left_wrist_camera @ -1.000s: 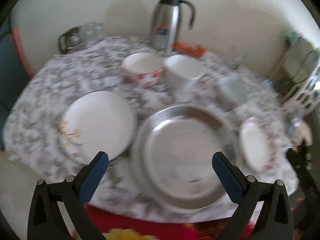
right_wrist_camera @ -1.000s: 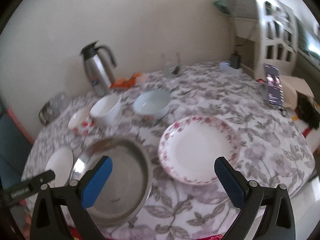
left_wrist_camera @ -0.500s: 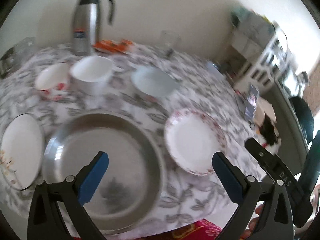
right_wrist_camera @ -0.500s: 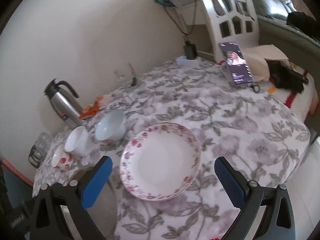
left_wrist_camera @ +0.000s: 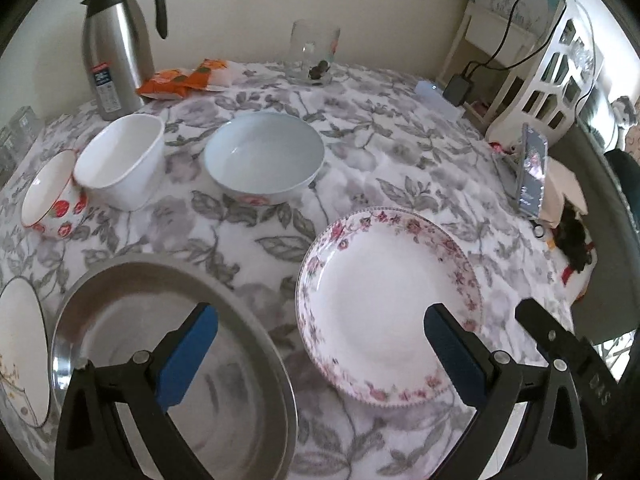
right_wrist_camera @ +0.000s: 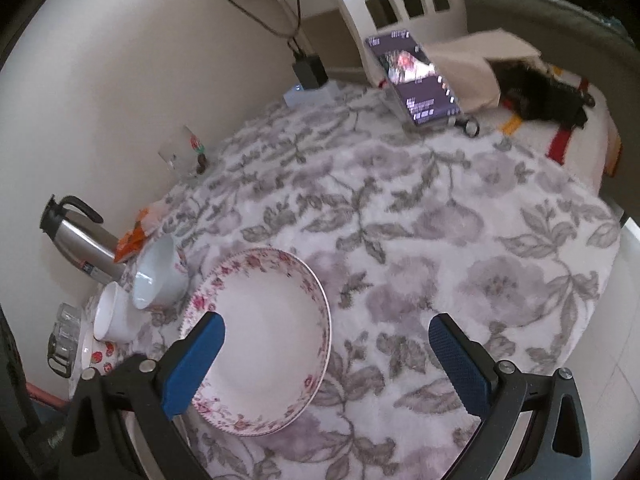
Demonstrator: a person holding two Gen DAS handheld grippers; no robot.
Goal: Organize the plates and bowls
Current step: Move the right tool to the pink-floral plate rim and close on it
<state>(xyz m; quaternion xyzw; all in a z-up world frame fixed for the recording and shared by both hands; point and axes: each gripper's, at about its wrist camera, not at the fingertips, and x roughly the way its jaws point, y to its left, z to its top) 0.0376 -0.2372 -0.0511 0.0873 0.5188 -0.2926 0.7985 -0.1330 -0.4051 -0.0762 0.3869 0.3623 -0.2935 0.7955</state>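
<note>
A pink-flowered white plate (left_wrist_camera: 388,300) lies on the floral tablecloth, also in the right wrist view (right_wrist_camera: 264,336). A large steel plate (left_wrist_camera: 160,360) lies to its left, with a white plate (left_wrist_camera: 20,352) at the far left edge. Behind them stand a pale blue bowl (left_wrist_camera: 264,158), a white bowl (left_wrist_camera: 120,160) and a strawberry-patterned bowl (left_wrist_camera: 48,196). My left gripper (left_wrist_camera: 320,352) is open and empty above the gap between the steel and flowered plates. My right gripper (right_wrist_camera: 326,356) is open and empty over the flowered plate's right edge.
A steel thermos jug (left_wrist_camera: 114,40), orange snack packets (left_wrist_camera: 184,78) and a glass (left_wrist_camera: 314,54) stand at the table's back. A phone (right_wrist_camera: 412,76) leans on a white rack (left_wrist_camera: 548,68) at the right. The table edge (right_wrist_camera: 600,280) drops off at the right.
Both grippers swung right; the flowered plate now sits nearer the centre of each view, and the white plate has slid to the left wrist view's edge. Both grippers stayed open.
</note>
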